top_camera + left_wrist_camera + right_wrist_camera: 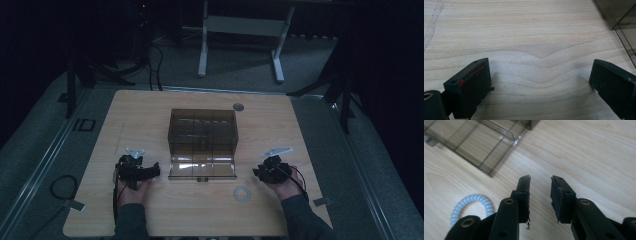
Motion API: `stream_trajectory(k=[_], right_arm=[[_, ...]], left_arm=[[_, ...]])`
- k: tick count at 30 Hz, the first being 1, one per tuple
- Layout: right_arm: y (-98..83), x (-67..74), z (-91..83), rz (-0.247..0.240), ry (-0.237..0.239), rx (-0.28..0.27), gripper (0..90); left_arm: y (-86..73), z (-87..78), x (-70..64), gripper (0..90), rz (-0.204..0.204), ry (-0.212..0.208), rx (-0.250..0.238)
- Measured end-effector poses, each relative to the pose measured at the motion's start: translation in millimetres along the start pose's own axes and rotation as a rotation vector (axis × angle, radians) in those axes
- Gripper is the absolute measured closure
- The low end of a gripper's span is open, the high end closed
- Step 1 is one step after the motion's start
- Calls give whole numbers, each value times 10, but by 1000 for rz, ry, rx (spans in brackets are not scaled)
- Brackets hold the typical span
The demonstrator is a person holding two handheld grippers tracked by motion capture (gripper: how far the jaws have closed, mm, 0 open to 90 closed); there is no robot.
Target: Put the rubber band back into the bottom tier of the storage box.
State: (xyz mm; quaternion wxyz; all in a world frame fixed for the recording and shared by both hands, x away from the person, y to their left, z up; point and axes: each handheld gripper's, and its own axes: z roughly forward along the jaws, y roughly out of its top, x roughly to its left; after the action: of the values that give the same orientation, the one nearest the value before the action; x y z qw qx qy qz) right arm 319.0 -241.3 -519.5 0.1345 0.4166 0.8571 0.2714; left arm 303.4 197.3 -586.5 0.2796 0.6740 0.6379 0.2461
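A smoky see-through box (202, 131) stands mid-table, its lid (202, 167) folded down flat toward me. A white coiled ring (242, 193) lies in front of the lid's right end. My left gripper (150, 171) rests on the table left of the lid, jaws wide apart over bare wood (539, 77); the box's corner (621, 20) is at its upper right. My right gripper (262, 172) hovers right of the lid. Its jaws (540, 185) stand a narrow gap apart with nothing between them, the coiled ring (471, 206) lies to their left and the lid (474, 142) beyond.
The wooden table (150, 115) has a small grey disc (238, 106) behind the box. Beyond the table stands a white desk frame (240, 40). Dark stands flank the table's sides.
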Motion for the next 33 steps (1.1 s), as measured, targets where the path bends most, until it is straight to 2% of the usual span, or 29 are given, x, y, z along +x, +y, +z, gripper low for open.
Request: stream_trajectory(k=[2, 5, 11, 19, 22, 26, 33], right_arm=[[52, 9, -24, -31, 5, 16, 699], [143, 25, -50, -70, 8, 68, 725], [210, 36, -69, -112, 22, 107, 745], [282, 128, -32, -196, 26, 189, 812], [305, 158, -27, -221, 23, 210, 816], [306, 189, 12, -266, 21, 270, 818], [338, 252, 13, -309, 33, 310, 817]], left_arm=[[0, 0, 0, 39, 0, 0, 0], [0, 0, 0, 39, 0, 0, 0], [0, 0, 0, 39, 0, 0, 0], [0, 0, 0, 39, 0, 0, 0], [0, 0, -1, 39, 0, 0, 0], [0, 0, -1, 39, -1, 0, 0], [0, 0, -1, 39, -1, 0, 0]])
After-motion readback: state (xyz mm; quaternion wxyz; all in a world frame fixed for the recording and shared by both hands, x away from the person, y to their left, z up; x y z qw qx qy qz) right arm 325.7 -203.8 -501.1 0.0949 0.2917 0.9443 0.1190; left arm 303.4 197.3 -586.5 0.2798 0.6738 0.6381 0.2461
